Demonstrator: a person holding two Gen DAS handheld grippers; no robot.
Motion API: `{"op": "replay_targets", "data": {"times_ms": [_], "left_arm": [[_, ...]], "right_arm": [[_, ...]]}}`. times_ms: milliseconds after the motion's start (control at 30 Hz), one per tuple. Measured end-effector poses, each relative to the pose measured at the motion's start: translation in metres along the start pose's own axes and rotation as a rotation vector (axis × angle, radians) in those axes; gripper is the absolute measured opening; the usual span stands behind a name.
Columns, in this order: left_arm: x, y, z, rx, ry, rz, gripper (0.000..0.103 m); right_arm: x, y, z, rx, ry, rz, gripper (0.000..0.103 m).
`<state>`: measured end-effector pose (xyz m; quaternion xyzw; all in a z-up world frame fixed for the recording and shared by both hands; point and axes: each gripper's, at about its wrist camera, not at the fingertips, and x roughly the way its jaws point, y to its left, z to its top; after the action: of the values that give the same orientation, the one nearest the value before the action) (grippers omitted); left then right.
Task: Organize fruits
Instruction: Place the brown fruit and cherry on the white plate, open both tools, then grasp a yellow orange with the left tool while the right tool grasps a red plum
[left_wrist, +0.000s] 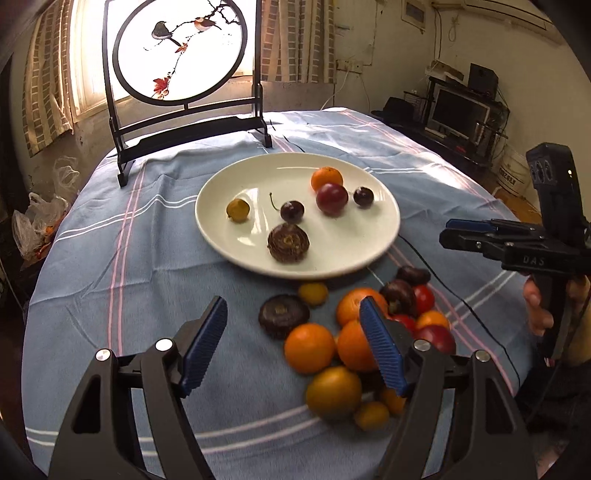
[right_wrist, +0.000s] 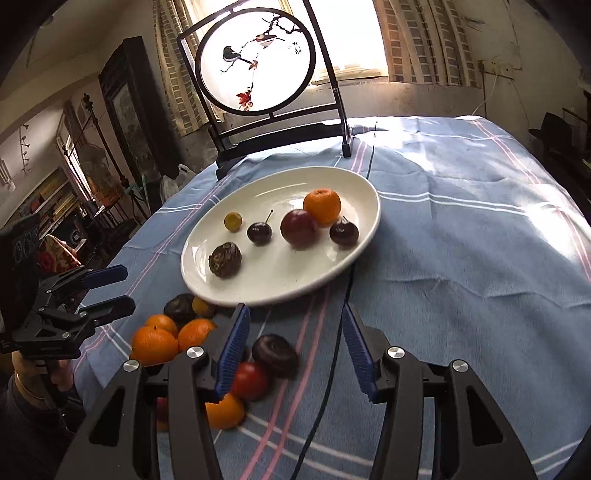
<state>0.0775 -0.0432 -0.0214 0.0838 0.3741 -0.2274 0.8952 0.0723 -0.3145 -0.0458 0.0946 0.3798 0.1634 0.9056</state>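
Note:
A white plate (left_wrist: 229, 236) (right_wrist: 207, 280) holds several fruits: an orange (left_wrist: 326, 178) (right_wrist: 322, 205), a red plum (left_wrist: 331, 198) (right_wrist: 298, 227), two dark cherries (left_wrist: 291, 211), a small yellow fruit (left_wrist: 238, 209) and a brown ridged fruit (left_wrist: 288, 242) (right_wrist: 224, 259). A pile of loose oranges (left_wrist: 309, 347) (right_wrist: 154, 345), tomatoes (right_wrist: 249, 380) and dark fruits (left_wrist: 283, 314) (right_wrist: 274, 354) lies on the cloth in front of the plate. My left gripper (left_wrist: 295, 339) is open and empty above the pile. My right gripper (right_wrist: 293, 347) is open and empty over the pile's right side.
A blue striped tablecloth (left_wrist: 110, 258) covers the table. A black framed round bird screen (left_wrist: 181, 51) (right_wrist: 255, 59) stands behind the plate. A thin black cable (right_wrist: 332, 354) crosses the cloth. Plastic bags (left_wrist: 37, 221) lie beyond the left table edge.

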Motion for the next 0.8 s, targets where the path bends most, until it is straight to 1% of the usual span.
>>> {"op": "replay_targets", "data": {"times_ms": [133,200,267,333,400,467,600,667,733,800], "left_arm": [[-0.017,-0.012,-0.035,0.026,0.016,-0.004,0.072],[-0.020,-0.018,-0.048,0.046,0.020,0.006,0.071],[-0.016,-0.022,-0.057,0.056,0.033,0.024,0.063],[-0.007,-0.020,-0.060,0.039,0.068,0.013,0.043],[0.000,-0.018,-0.060,0.016,0.074,0.013,0.039],[0.003,-0.018,-0.057,0.004,0.063,0.008,0.038],[0.007,-0.019,-0.052,-0.017,0.066,-0.007,0.037],[0.010,-0.012,-0.050,-0.063,0.071,-0.043,0.038],[0.015,-0.007,-0.050,-0.097,0.072,-0.061,0.043],[0.020,-0.007,-0.050,-0.108,0.070,-0.052,0.045]], "right_arm": [[-0.007,-0.001,-0.027,-0.001,0.002,-0.015,0.052],[-0.011,-0.001,-0.033,0.002,-0.007,-0.012,0.052],[-0.014,0.000,-0.036,-0.005,-0.020,-0.014,0.052],[-0.014,0.001,-0.037,-0.008,-0.025,-0.027,0.052],[-0.015,0.003,-0.037,-0.016,-0.033,-0.033,0.052],[-0.015,0.002,-0.037,-0.018,-0.036,-0.036,0.052],[-0.017,-0.001,-0.037,0.000,-0.043,-0.025,0.052],[-0.018,-0.003,-0.038,0.012,-0.045,-0.020,0.052],[-0.018,-0.003,-0.038,0.011,-0.047,-0.018,0.052],[-0.017,-0.002,-0.037,0.004,-0.045,-0.017,0.052]]}}
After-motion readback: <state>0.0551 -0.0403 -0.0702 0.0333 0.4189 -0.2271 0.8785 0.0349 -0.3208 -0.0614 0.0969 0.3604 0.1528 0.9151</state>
